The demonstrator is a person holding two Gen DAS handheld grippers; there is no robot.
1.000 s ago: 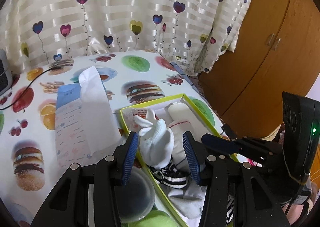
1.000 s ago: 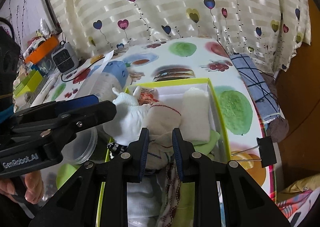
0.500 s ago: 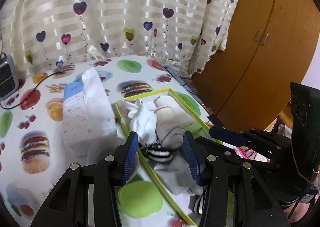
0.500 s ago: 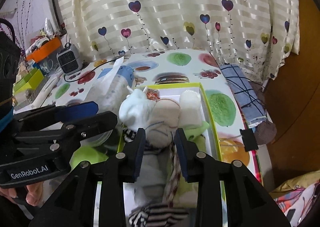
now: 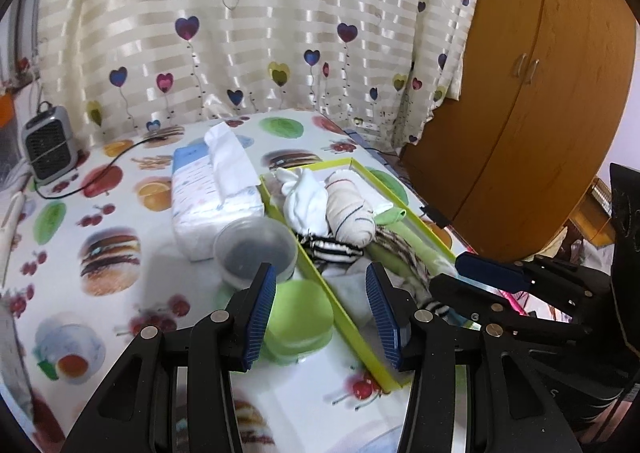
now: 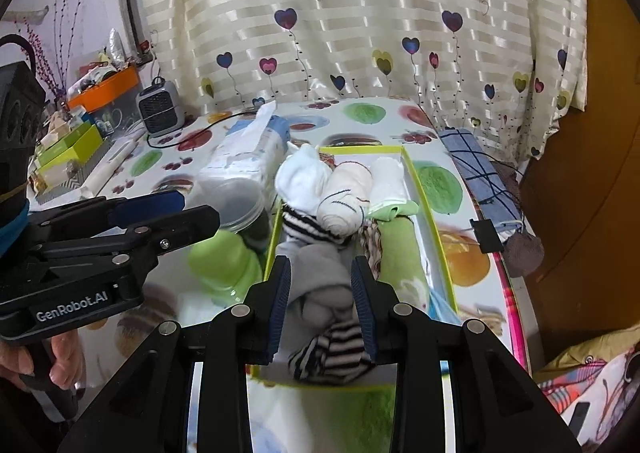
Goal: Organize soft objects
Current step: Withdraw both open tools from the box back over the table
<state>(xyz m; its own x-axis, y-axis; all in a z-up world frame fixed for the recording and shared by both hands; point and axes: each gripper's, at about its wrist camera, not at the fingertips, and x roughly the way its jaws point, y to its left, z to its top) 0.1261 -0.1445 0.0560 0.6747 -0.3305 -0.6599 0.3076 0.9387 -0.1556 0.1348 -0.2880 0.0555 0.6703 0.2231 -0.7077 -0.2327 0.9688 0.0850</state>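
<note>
Socks (image 6: 340,205) are packed in a yellow-rimmed tray (image 6: 430,213) on a fruit-print table (image 5: 100,213), seen at 12 o'clock from both grippers. At 10 o'clock of the tray a tissue pack (image 5: 212,189) is set, with a clear tub (image 5: 254,249) and a green lid (image 5: 298,317) just beside the tray's left rim. Bare table is left at 9 o'clock; at 3 o'clock the table edge and a wooden cupboard (image 5: 540,93) close the room in.

The left gripper (image 5: 320,305) is pitched down over the tray's near left rim, its jaws spread wide and nothing gripped. The right gripper (image 6: 322,305) is pitched down over the tray's near end; its jaws have just been opening, are set narrower, and a grey sock (image 6: 320,277) is seen between them without being pressed by the pads.
</note>
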